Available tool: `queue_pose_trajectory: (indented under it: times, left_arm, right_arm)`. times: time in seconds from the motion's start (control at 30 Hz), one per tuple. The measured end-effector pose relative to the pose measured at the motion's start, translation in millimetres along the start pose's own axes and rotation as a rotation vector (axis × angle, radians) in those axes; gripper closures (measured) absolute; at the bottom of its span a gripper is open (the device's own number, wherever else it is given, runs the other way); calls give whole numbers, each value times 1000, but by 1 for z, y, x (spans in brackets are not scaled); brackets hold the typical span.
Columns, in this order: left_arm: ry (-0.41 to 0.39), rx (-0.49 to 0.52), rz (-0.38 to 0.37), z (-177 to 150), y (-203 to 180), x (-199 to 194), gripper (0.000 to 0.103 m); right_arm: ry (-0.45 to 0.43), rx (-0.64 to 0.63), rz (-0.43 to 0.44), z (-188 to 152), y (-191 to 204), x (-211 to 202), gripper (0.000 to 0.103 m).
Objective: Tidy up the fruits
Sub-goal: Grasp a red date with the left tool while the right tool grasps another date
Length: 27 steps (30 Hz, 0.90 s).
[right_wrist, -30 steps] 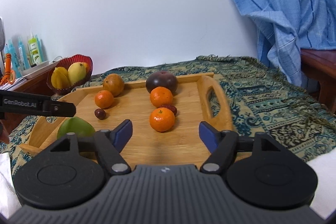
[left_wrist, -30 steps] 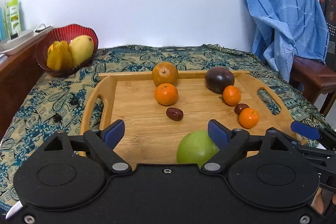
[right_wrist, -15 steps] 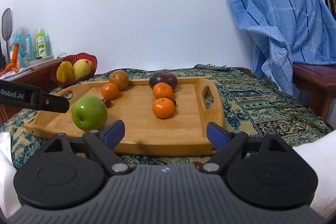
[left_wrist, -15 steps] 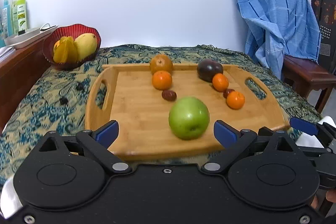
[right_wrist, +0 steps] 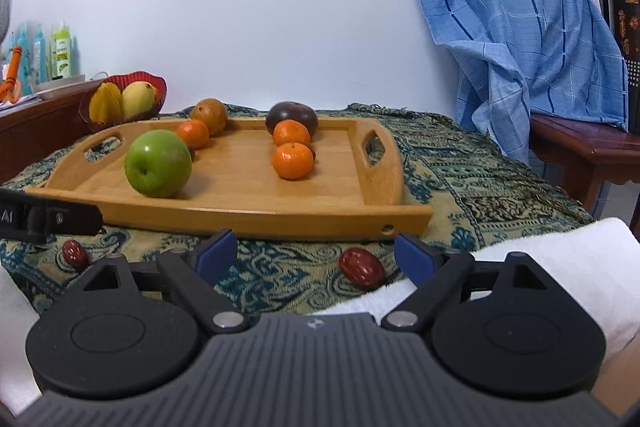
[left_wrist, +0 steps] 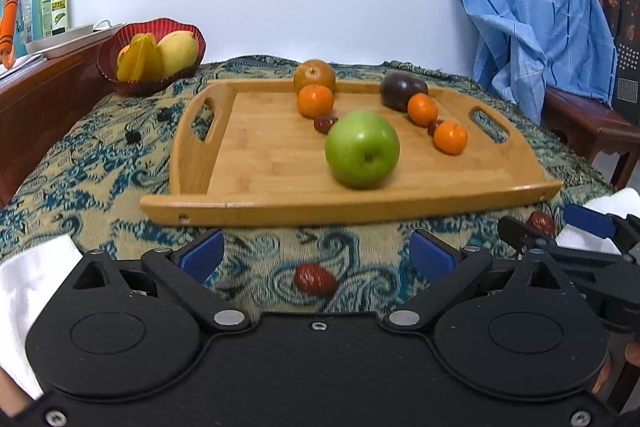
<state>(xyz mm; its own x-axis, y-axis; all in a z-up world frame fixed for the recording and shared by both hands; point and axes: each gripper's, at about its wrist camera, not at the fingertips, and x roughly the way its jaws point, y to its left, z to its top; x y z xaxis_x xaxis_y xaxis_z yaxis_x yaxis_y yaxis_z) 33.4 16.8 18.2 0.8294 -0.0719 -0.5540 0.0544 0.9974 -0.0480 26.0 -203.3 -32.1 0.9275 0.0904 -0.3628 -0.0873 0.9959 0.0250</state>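
Both grippers sat in front of the wooden tray (left_wrist: 256,205), fingers spread wide, nothing pinched.

Left gripper (left_wrist: 316,257) and right gripper (right_wrist: 316,255) had just been opening their jaws, nothing between the pads; each hovered over patterned cloth (left_wrist: 100,163) at the tray's near edge, a loose red date (left_wrist: 314,279) on the cloth between the left fingers (left_wrist: 200,259), another date (right_wrist: 362,267) between the right ones. Green apple (left_wrist: 362,149) stood on the tray near its front rim, left half of the tray bare; tangerines (left_wrist: 450,137), a brown pear (left_wrist: 314,75) and a dark purple fruit (left_wrist: 402,89) sat toward the tray's back. Red basket (left_wrist: 120,43) with yellow fruit sat past the tray's left handle, blue towel (right_wrist: 520,39) over a chair beyond its right. White wall behind. Bottle labels unreadable; "AI" showed on the black part (right_wrist: 44,219) at the right view's left edge.
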Motion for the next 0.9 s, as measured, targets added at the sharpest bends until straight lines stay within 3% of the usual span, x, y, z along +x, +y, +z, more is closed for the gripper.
queue_pose_trajectory:
  times: [0.1, 0.3, 0.43, 0.63, 0.9]
  left_arm:
    - [6, 6, -1, -6, -1, -1, 13]
    - [30, 15, -1, -11, -4, -2, 41]
    - [47, 4, 4, -13, -3, 0, 57]
    - [61, -14, 4, -15, 0, 3, 67]
    - [62, -15, 8, -14, 1, 6, 70]
  right_arm:
    - [8, 11, -6, -2, -1, 1, 11]
    - [14, 16, -18, -4, 1, 2, 16]
    - [14, 17, -45, -5, 1, 3, 27]
    - [19, 35, -86, -5, -3, 5, 39]
    - [24, 58, -92, -5, -6, 6, 47]
